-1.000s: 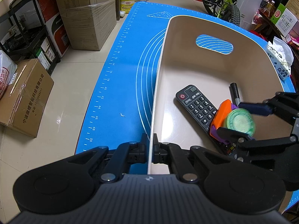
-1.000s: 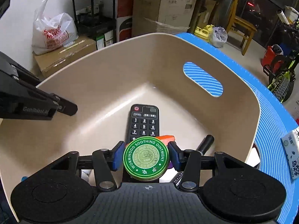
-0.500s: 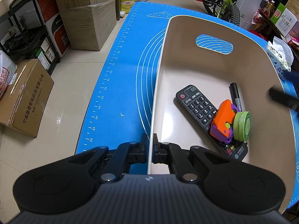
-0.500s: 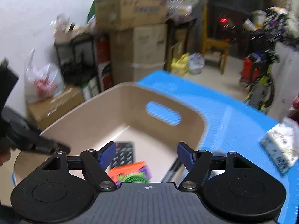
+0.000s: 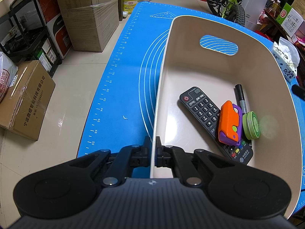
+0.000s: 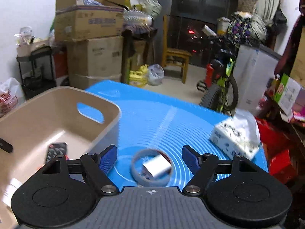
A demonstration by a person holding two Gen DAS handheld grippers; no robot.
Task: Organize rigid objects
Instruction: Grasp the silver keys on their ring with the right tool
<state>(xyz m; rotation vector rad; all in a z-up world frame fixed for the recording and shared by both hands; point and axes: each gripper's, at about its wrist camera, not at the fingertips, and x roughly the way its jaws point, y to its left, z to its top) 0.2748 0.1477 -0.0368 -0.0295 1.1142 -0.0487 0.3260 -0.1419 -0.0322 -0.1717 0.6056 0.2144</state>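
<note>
My left gripper (image 5: 153, 148) is shut on the near left wall of the beige bin (image 5: 282, 99). Inside the bin lie a black remote (image 5: 202, 110), an orange and purple toy (image 5: 228, 124), a green round tin (image 5: 251, 123) on its edge and a black marker (image 5: 239, 95). My right gripper (image 6: 149, 155) is open and empty, outside the bin (image 6: 38, 110) over the blue mat (image 6: 162, 114). Just beyond its fingers lies a greyish ring (image 6: 137, 171) with a small silver block (image 6: 156, 165) across it.
A white tissue pack (image 6: 236, 135) lies on the mat to the right of the ring. Cardboard boxes (image 5: 91, 17), a black shelf rack and a bicycle (image 5: 226, 2) stand on the floor around the table. The mat's left edge (image 5: 106, 87) drops to the tiled floor.
The right gripper let go of the green tin in the bin, opened, and swung right out of the bin to above the ring and silver block. The left gripper kept its hold.
</note>
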